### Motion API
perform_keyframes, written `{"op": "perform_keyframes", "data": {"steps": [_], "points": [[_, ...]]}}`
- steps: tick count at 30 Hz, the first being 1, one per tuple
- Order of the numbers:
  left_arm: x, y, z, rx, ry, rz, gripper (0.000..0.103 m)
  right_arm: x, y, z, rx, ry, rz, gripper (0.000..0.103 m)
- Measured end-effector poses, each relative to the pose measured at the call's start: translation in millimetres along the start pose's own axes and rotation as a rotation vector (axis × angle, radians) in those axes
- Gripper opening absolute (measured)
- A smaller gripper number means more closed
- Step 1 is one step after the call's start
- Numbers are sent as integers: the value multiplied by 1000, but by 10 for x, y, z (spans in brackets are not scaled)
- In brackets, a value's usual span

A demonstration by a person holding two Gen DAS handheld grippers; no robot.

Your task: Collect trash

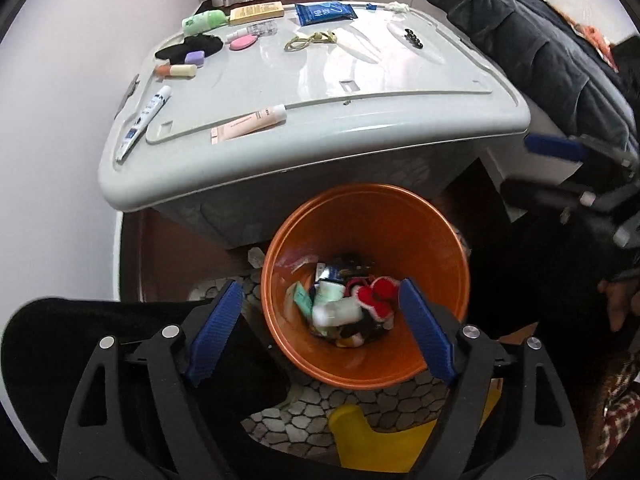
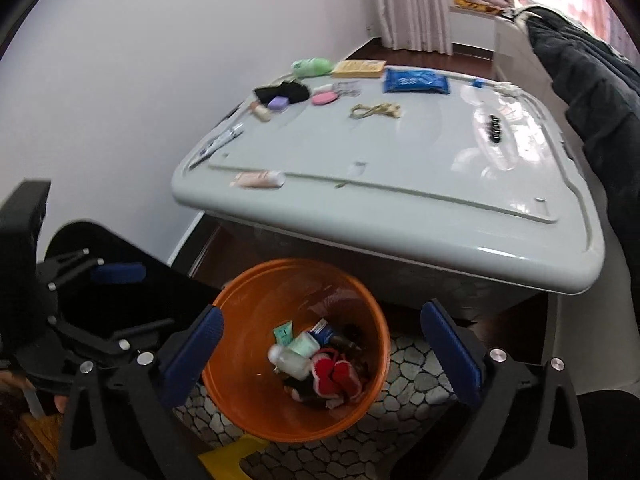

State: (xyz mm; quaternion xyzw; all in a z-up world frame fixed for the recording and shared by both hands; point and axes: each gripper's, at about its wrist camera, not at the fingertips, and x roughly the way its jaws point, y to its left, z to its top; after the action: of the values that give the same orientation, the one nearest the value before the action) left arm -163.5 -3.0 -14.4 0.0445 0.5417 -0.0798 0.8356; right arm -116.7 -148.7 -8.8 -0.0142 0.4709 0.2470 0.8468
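We hold both tools over the orange trash bin (image 1: pixel 280 320), which stands on the pebble-pattern mat (image 2: pixel 412 364) in front of the grey storage box (image 1: pixel 320 136). Our left tool (image 1: pixel 320 332) gapes wide with nothing between its blue pads, and so does our right tool (image 2: pixel 320 356). In the bin lie a white bottle (image 2: pixel 290 362), a red knitted piece (image 2: pixel 340 376) and small tubes.

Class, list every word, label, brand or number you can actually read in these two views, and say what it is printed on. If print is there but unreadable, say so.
None can be read.
Blue packet: white print, blurred.
Yellow box: lines of small print, too small.
White tube: dark lettering, illegible.
Pink tube: fine line of text, too small.
Packaging inside the orange bin: blurred.
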Motion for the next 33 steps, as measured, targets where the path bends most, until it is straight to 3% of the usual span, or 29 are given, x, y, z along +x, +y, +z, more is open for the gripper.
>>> {"op": "perform_keyframes", "data": {"steps": [7, 16, 25, 33], "points": [[-83, -87, 170, 31, -64, 92, 79, -238, -154, 181, 20, -86, -44, 97], [-115, -113, 629, 11, -125, 168, 79, -293, -332, 446, 37, -115, -75, 97], [21, -81, 1191, 8, -160, 189, 79, -226, -544, 797, 35, -128, -121, 97], [322, 55, 1777, -6, -180, 180, 79, 11, -779, 1351, 15, -125, -179, 97]]}}
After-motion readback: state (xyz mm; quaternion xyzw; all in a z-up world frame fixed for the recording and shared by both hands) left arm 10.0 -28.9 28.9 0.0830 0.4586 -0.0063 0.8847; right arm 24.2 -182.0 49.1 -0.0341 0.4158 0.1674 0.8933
